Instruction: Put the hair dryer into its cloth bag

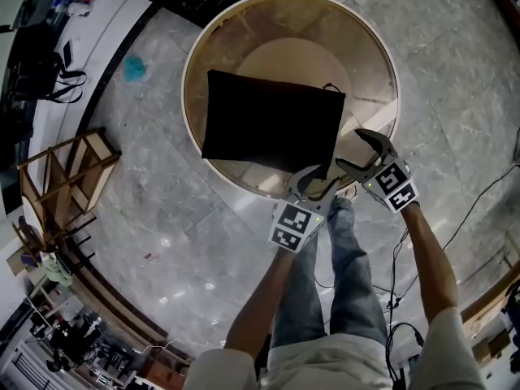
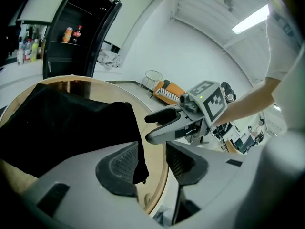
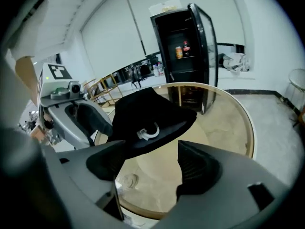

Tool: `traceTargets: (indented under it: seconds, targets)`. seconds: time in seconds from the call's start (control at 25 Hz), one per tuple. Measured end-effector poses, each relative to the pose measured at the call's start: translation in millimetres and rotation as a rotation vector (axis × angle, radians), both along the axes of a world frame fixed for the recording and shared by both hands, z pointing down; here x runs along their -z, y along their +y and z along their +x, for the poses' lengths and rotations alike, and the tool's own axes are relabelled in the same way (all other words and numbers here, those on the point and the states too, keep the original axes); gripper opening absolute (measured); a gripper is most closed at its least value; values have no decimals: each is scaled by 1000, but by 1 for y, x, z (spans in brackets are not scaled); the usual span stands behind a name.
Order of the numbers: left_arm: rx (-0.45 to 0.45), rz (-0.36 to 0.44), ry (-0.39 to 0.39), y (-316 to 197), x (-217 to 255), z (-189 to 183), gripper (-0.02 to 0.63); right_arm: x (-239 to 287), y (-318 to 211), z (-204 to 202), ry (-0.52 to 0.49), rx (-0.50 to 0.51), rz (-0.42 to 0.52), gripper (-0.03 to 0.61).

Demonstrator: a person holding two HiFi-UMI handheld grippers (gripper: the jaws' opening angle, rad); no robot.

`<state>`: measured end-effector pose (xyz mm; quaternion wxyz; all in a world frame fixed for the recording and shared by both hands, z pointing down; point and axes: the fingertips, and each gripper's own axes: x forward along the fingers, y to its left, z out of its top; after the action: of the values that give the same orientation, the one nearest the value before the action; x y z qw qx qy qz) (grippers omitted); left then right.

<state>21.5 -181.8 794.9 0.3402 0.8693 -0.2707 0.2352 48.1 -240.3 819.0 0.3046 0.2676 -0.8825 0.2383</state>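
Timber is forming the round table (image 1: 195, 63) in the middle of the head view, and the black cloth bag (image 1: 272, 120) is lying flat on it. The bag is reaching from the table's left half to its near right edge, where one corner is hanging over the rim. Whether the hair dryer is sitting inside the bag is not showing in any view.

At that overhanging corner, the left gripper (image 1: 315, 181) is pointing down and away from the person. In the left gripper view its jaws are standing well apart. The bag's drooping corner is hanging in the gap, close by the left pad (image 2: 119, 163), though whether it is touching I cannot tell. The other pad is standing clear of the cloth, so nothing is being squeezed.

Further right, the right gripper (image 1: 361, 151) is hovering just beside the left one, over the table's edge, with its jaws gaping wide. In the right gripper view the bag's corner is rising ahead of the left jaw, and a small white curved piece (image 3: 148, 133) is showing at the fabric's edge. Only bare tabletop is showing through the space between the pads, and neither pad is pressing on the bag
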Motion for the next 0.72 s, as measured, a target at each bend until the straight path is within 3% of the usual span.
traceTargets:
  seconds: [0.12,0.28,0.44,0.56,0.72]
  targets:
    - [4,25,-4,2,9,0,173,15,0,9,-93,-143,-13,344]
    - [20,59,-6,0,25,-7,173,49,1,4,-174,-200,38,315]
    - [73,99,22,-10,54,-21,124,94,-3,6,-243,-289,75,205]
    - [102,137,44,-17,81,-25,69,128,-7,22,-312,-420,74,74]
    - [88,166,68,-13,116,-23,43,178,-5,35,-370,-505,124,37]
